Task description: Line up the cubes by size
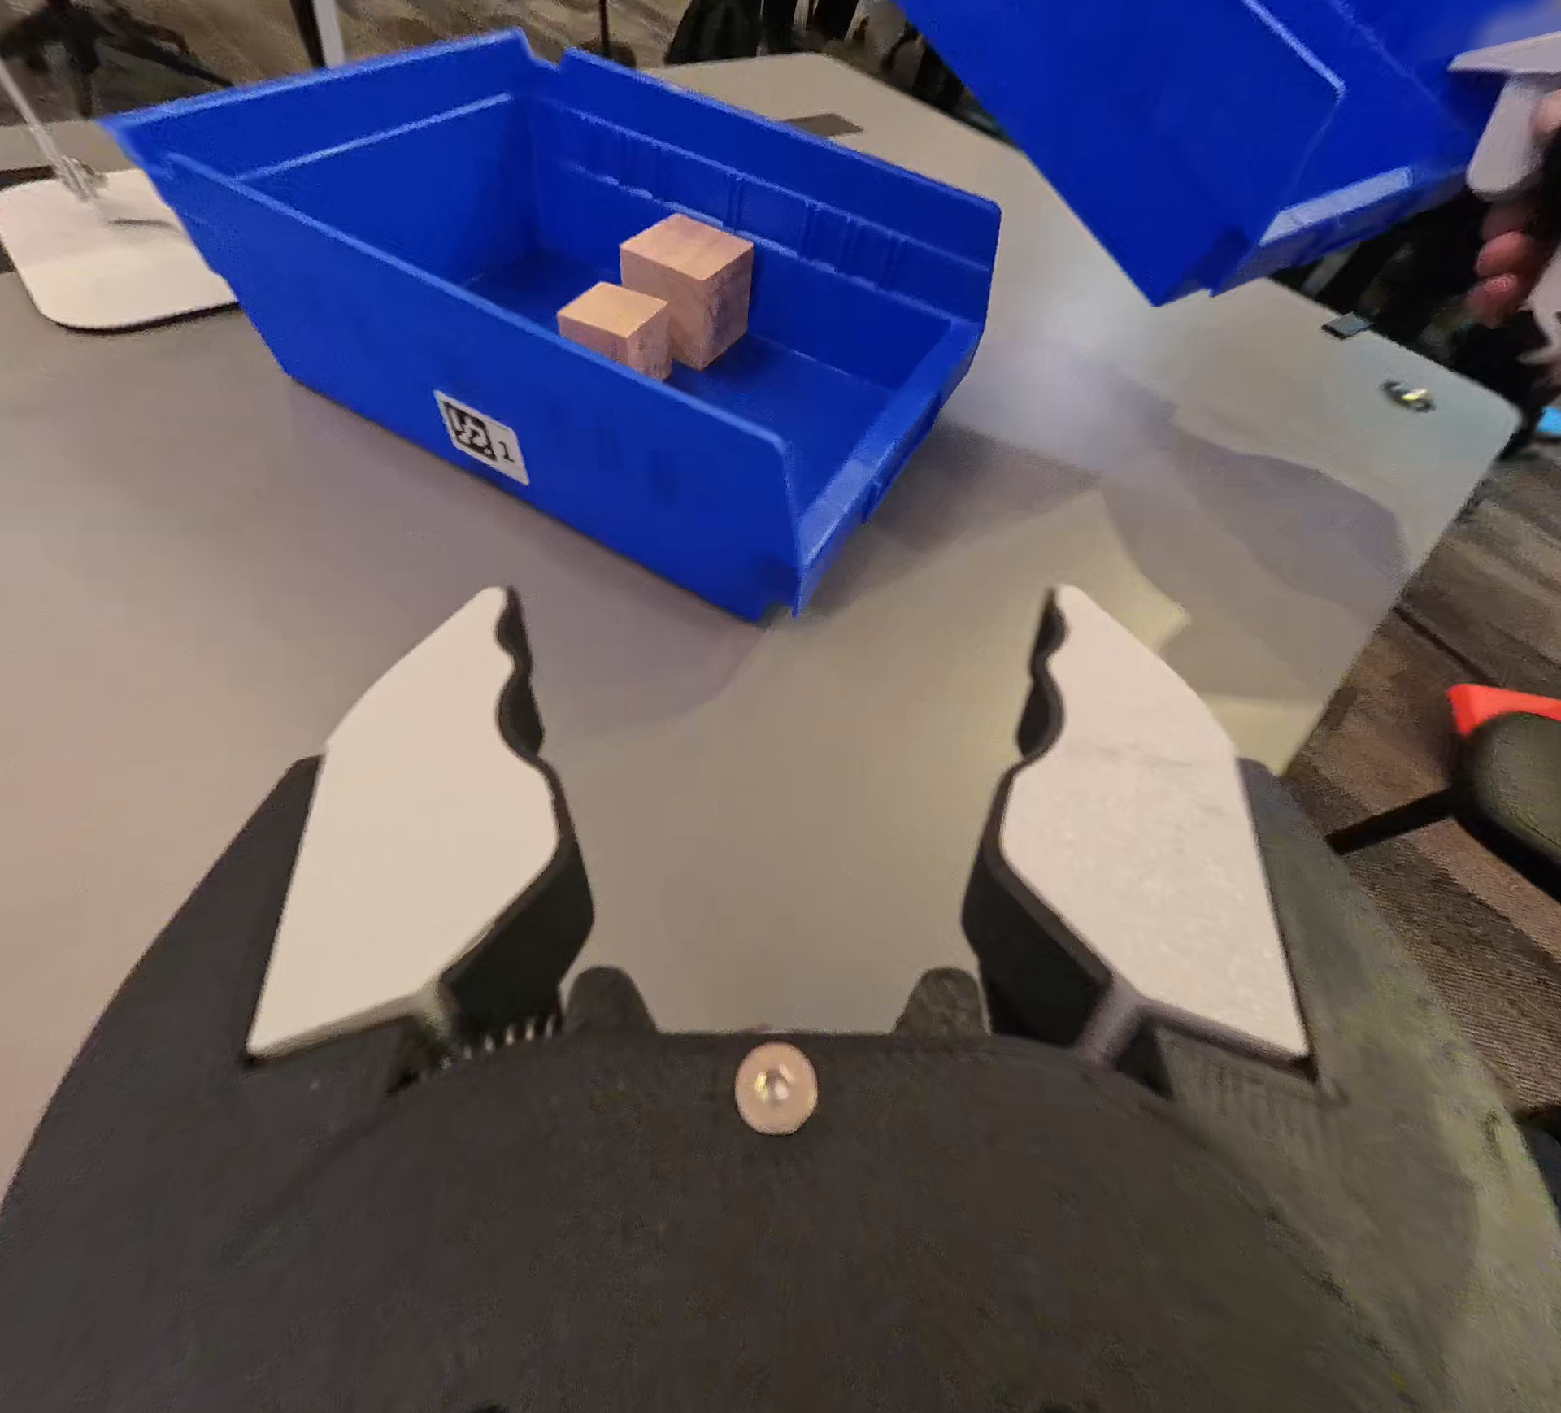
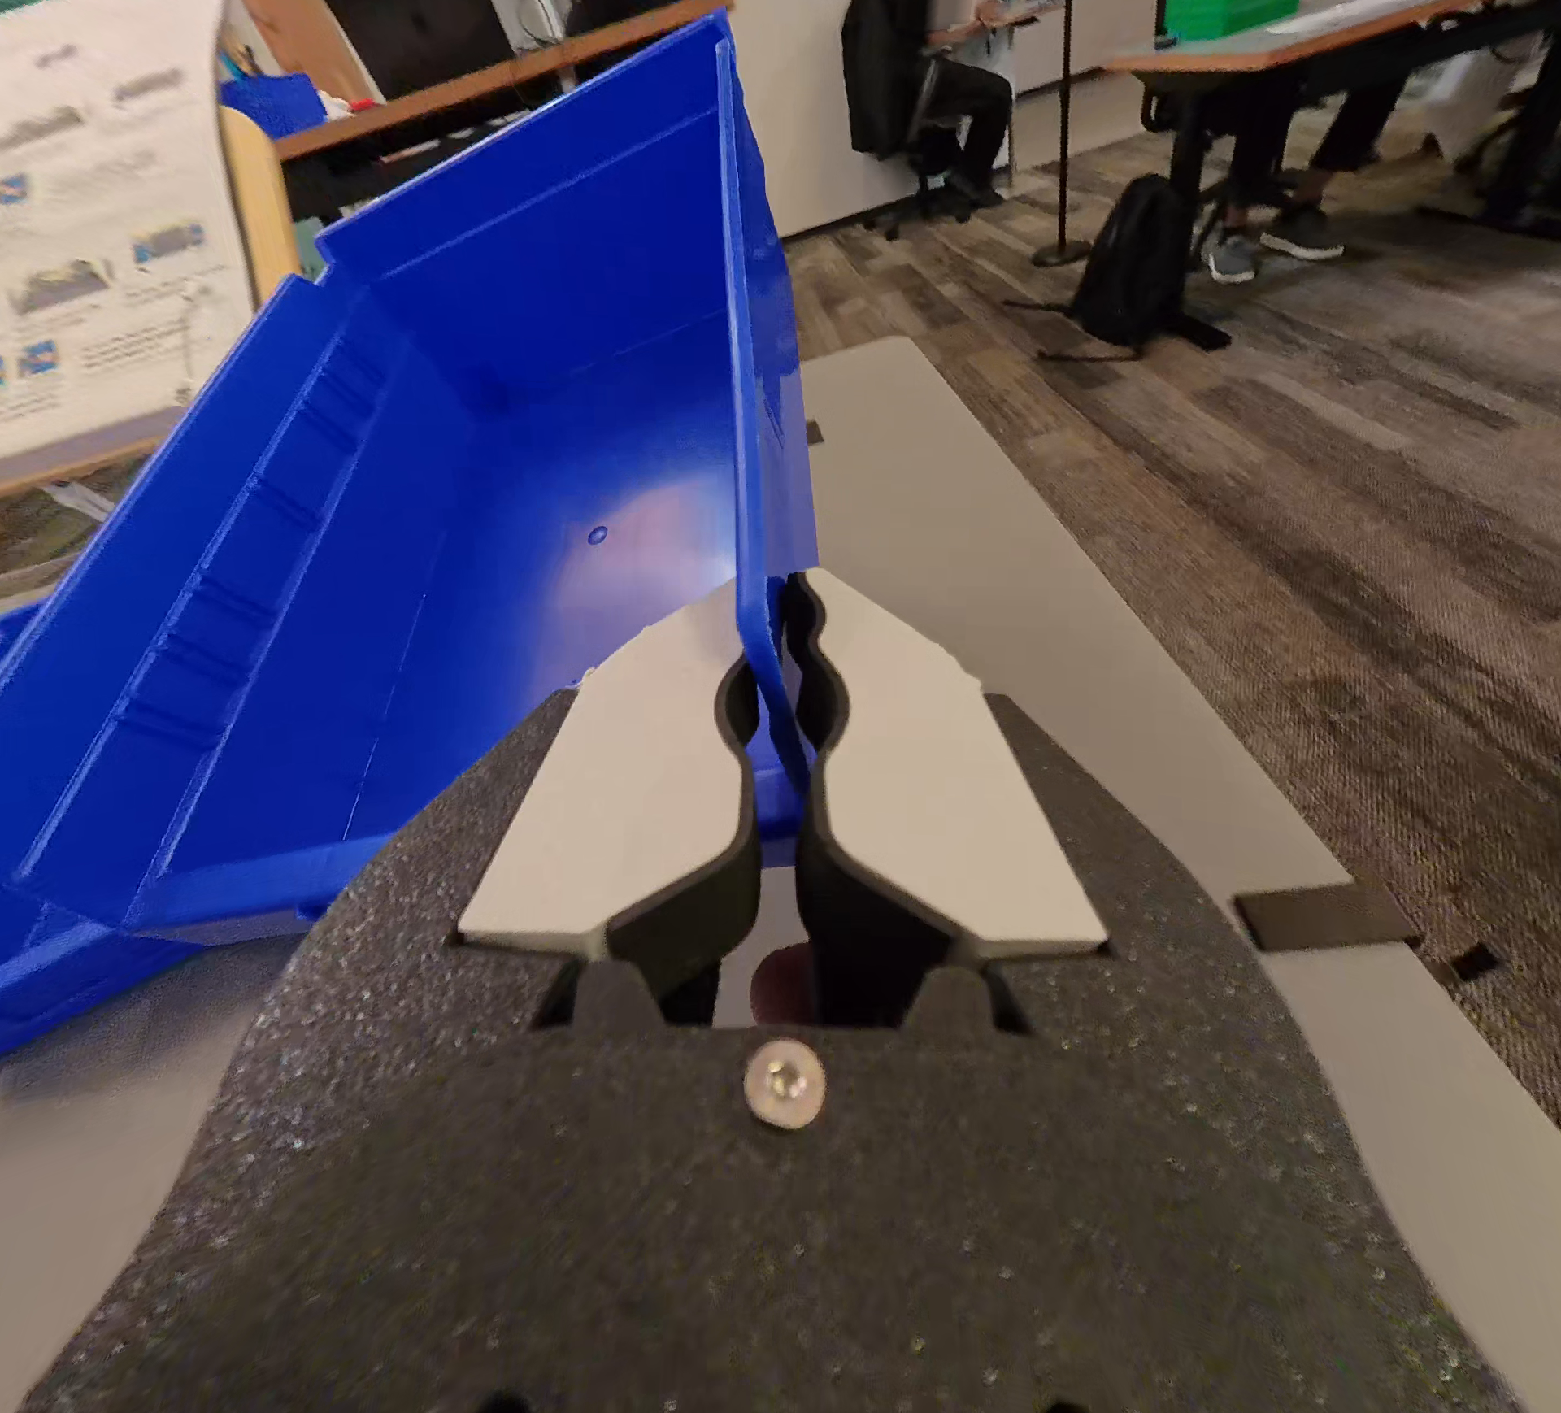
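Right tongs (image 2: 773, 663) pinch a tilted blue plastic bin's (image 2: 507, 443) thin wall; left tongs (image 1: 777, 663) gape wide, bare.
Two square wooden cubes (image 1: 667, 300) touch inside a second ribbed bin (image 1: 642, 477) on the smooth grey table (image 1: 211, 570).

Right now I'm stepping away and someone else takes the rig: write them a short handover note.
Left claw: open, nothing in it, above the grey table.
Right claw: shut on the side wall of an empty blue bin, lifted and tilted.
Two wooden cubes, larger and smaller, touch inside the other blue bin on the table.
Done: no line-up visible outside that bin.
Left: arrange by size.
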A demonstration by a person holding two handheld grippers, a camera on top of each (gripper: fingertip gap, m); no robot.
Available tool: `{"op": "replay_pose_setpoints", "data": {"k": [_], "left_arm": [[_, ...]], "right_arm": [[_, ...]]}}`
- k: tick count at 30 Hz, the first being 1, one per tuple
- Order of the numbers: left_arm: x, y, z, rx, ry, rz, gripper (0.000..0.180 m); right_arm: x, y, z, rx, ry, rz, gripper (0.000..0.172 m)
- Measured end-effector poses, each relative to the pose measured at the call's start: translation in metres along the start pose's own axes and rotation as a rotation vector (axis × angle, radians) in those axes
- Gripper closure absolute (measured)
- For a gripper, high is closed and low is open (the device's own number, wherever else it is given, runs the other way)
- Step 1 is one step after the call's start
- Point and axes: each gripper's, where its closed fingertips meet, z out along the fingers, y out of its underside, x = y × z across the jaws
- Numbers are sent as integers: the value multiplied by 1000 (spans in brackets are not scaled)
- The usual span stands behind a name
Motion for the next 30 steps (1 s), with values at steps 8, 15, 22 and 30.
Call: {"op": "replay_pose_setpoints", "data": {"k": [8, 15, 22, 30], "left_arm": [[-14, 5, 66, -37, -144, -48, 51], [-32, 20, 93, -97, -186, -46, 65], [-55, 21, 92, -81, -221, -68, 86], [-104, 18, 75, -59, -277, -118, 121]], "right_arm": [[17, 27, 10, -43, 26, 25, 168], [18, 42, 18, -83, 26, 30, 168], [12, 55, 26, -116, 8, 25, 168], [3, 65, 32, -149, -8, 11, 168]]}}
